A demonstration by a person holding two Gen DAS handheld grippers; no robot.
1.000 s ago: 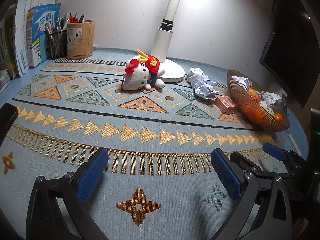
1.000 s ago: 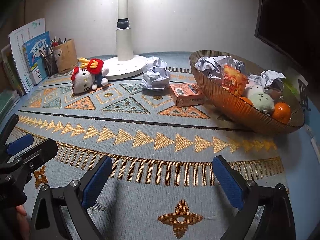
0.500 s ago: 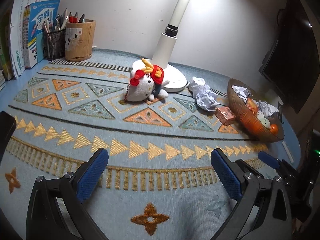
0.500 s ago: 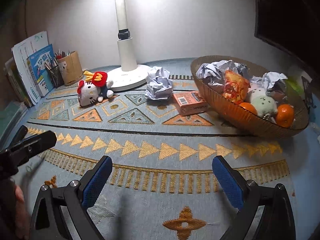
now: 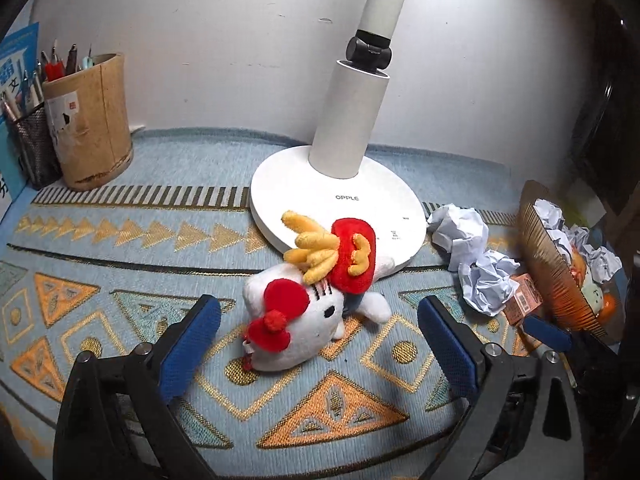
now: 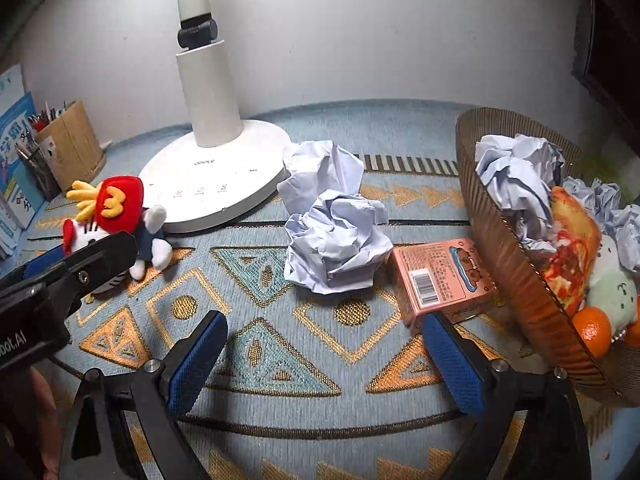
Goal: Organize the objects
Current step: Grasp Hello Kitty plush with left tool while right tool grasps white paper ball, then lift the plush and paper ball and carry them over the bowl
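Observation:
A white plush cat (image 5: pixel 296 320) with a red bow and red cap lies on the patterned mat beside the lamp base. My left gripper (image 5: pixel 320 332) straddles it. Its jaws are closing, with the plush between the blue pads and a gap on each side. In the right wrist view my right gripper (image 6: pixel 324 340) hovers just short of a crumpled paper ball (image 6: pixel 336 244). Its jaws are closing with only mat between them. A pink box (image 6: pixel 440 280) lies by the right pad, against a woven basket (image 6: pixel 500 216).
The white lamp base (image 5: pixel 340 200) stands right behind the plush. A cardboard pen holder (image 5: pixel 88 128) and a mesh pen cup (image 5: pixel 32 144) are at the back left, with books (image 6: pixel 16 152) beyond. The basket holds crumpled paper, plush toys and oranges (image 6: pixel 592 328).
Both grippers have moved forward across the mat. The plush now lies between the left jaws, and the paper ball and pink box are close before the right. Both jaws look slightly narrower.

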